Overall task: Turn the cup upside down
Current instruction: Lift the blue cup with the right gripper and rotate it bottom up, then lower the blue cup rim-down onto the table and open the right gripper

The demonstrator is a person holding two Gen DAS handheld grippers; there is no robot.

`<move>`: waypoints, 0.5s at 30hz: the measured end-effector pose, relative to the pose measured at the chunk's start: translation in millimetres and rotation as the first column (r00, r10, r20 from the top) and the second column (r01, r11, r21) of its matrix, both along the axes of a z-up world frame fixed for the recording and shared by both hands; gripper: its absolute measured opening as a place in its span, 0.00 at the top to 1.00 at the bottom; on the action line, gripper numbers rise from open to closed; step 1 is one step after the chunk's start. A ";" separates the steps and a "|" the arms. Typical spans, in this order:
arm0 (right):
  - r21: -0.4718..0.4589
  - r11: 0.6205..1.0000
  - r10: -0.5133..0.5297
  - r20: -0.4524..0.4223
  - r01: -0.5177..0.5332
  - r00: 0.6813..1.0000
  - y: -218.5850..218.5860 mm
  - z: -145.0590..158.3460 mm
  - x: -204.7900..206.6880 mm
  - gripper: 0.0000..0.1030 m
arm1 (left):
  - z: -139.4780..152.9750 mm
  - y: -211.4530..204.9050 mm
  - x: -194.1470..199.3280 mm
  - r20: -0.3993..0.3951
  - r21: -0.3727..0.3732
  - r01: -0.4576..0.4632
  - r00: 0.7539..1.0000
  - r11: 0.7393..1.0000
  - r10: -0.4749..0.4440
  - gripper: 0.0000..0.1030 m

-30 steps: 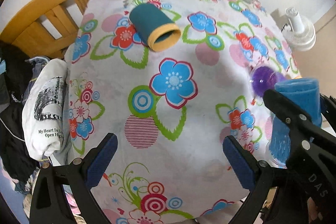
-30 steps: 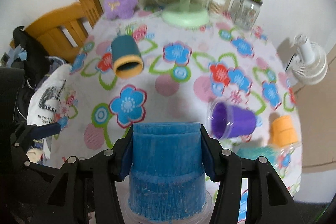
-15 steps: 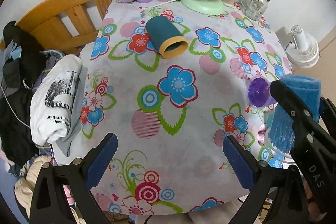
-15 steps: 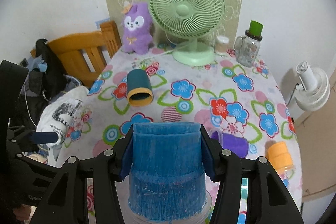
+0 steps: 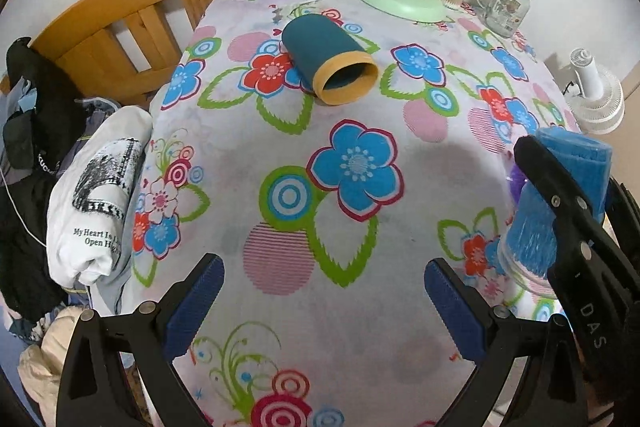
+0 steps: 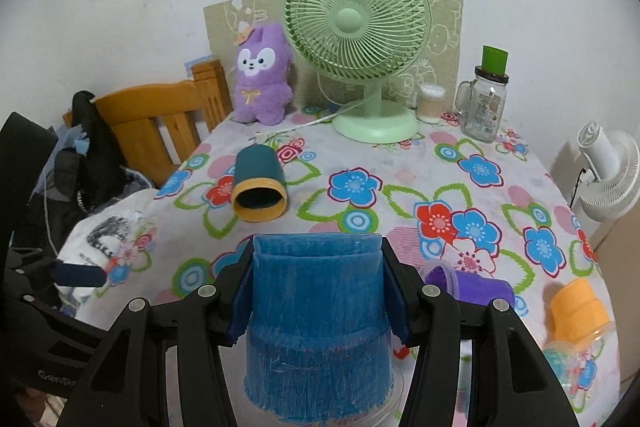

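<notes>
Right tool (image 6: pixel 316 291) is clamped on the blue cup (image 6: pixel 318 323) at lower centre; left tool (image 5: pixel 320 301) stands apart above the flowered tabletop (image 5: pixel 360 327)

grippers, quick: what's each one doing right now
Left gripper: open, holding nothing.
Right gripper: closed on the blue cup.

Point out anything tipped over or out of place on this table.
Three cups lie on their sides: the teal cup with the yellow rim, the purple cup and the orange cup. The right tongs hold the blue cup base up.
</notes>
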State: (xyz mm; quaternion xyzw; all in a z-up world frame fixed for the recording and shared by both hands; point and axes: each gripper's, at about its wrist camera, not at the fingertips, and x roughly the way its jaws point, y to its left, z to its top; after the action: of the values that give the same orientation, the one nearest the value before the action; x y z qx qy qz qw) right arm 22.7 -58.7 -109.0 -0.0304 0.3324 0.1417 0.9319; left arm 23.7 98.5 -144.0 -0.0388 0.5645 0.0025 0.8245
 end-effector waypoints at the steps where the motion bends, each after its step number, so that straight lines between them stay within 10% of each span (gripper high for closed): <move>1: -0.001 1.000 -0.004 0.011 0.004 1.000 0.6 -3.2 1.4 0.44 | -4.9 1.1 1.9 -0.001 0.004 -0.001 1.000 1.000 0.001 0.02; 15: -0.046 0.995 -0.084 -0.010 0.084 0.996 14.6 -49.4 19.1 0.44 | -34.1 13.4 6.0 -0.021 0.010 -0.023 1.000 1.000 0.023 0.02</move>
State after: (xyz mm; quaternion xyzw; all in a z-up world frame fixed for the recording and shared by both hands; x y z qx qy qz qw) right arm 41.8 -44.1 -158.4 -0.0369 0.3423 0.0949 0.9341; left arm 29.7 112.0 -178.2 -0.0411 0.5727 0.0153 0.8186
